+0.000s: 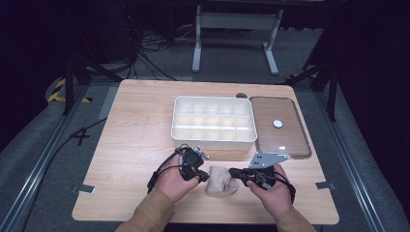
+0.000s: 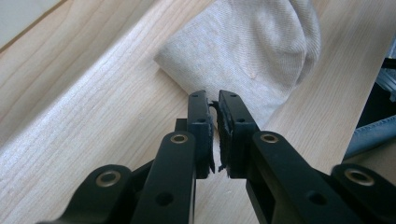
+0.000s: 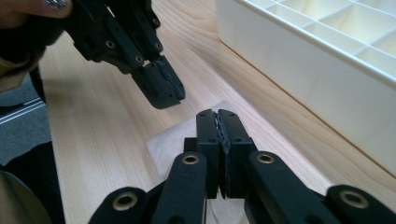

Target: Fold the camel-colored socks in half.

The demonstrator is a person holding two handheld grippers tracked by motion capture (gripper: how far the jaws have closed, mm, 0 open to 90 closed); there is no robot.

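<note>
No brand, label or legible writing is seen on any item; the hazard-striped tape (image 1: pixel 59 90) on the floor carries stripes, not words.

A beige sock (image 1: pixel 221 180) is laid on the wooden table (image 1: pixel 135 145), near the front edge, between the two grippers and in front of the white divided box (image 1: pixel 213 122). In the left gripper view the sock (image 2: pixel 252 51) is shown as a finely ribbed knit, pale cream, folded over on itself, with a rounded end at the upper right and a straight folded edge toward the jaws. A small pucker is seen in the fabric. In the right gripper view a flat, pale corner of the sock (image 3: pixel 170 140) is seen beneath and beside the jaws.

The left gripper (image 2: pixel 214 100) is held with its jaws almost closed, a thin slit left between the pads; a sliver of pale cloth seems to be caught there, though a firm grip cannot be told. The right gripper (image 3: pixel 217 114) is closed, pad against pad, right over the sock; whether cloth is pinched cannot be told.

A clear lid (image 1: pixel 280 126) with a white round knob (image 1: pixel 278 123) is laid just right of the box.
</note>
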